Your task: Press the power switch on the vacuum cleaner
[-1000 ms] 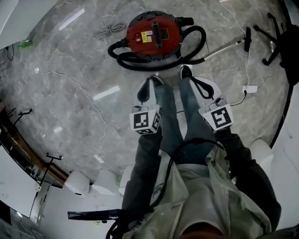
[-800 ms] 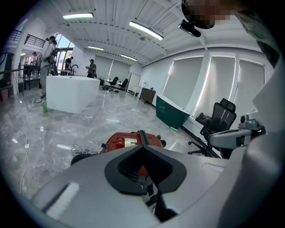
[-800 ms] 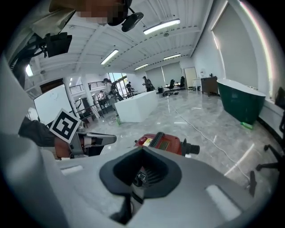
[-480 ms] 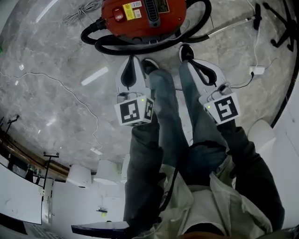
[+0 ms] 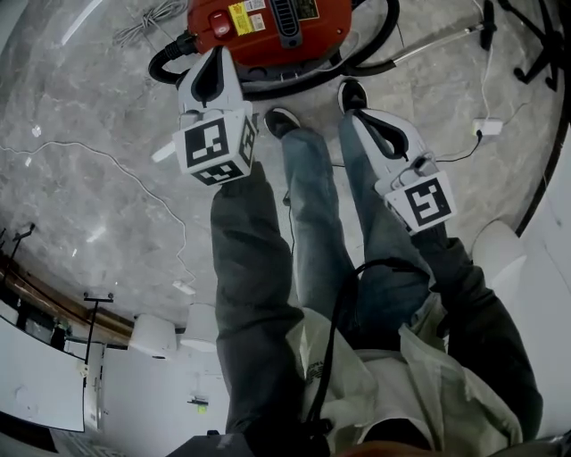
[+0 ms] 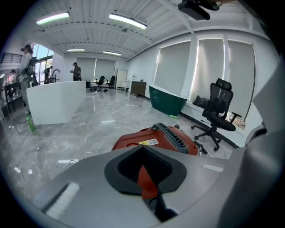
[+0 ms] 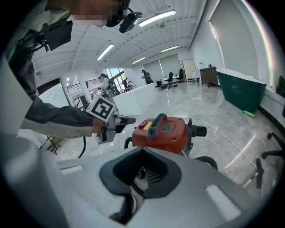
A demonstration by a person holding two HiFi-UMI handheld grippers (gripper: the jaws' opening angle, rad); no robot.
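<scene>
The red vacuum cleaner (image 5: 268, 22) stands on the marble floor at the top of the head view, with a round red switch (image 5: 220, 27) on its left top. My left gripper (image 5: 214, 54) is shut on nothing and reaches out over the vacuum's near left edge, its tip close to the switch. The right gripper view shows that tip (image 7: 127, 119) just left of the switch (image 7: 143, 125), apart from it. My right gripper (image 5: 353, 112) is shut on nothing and hangs back by the person's right shoe. In the left gripper view the vacuum (image 6: 156, 139) lies just beyond the jaws.
A black hose (image 5: 379, 36) loops around the vacuum, and a metal wand (image 5: 437, 40) runs right toward an office chair base (image 5: 535, 36). A coiled cord (image 5: 152, 20), a white floor cable (image 5: 116, 161) and a plug adapter (image 5: 488, 127) lie about. The person's shoes (image 5: 281, 119) stand near the vacuum.
The left gripper has swung forward and up from beside the legs to the vacuum's left top near the switch. The vacuum sits closer in view. The right gripper has barely moved.
</scene>
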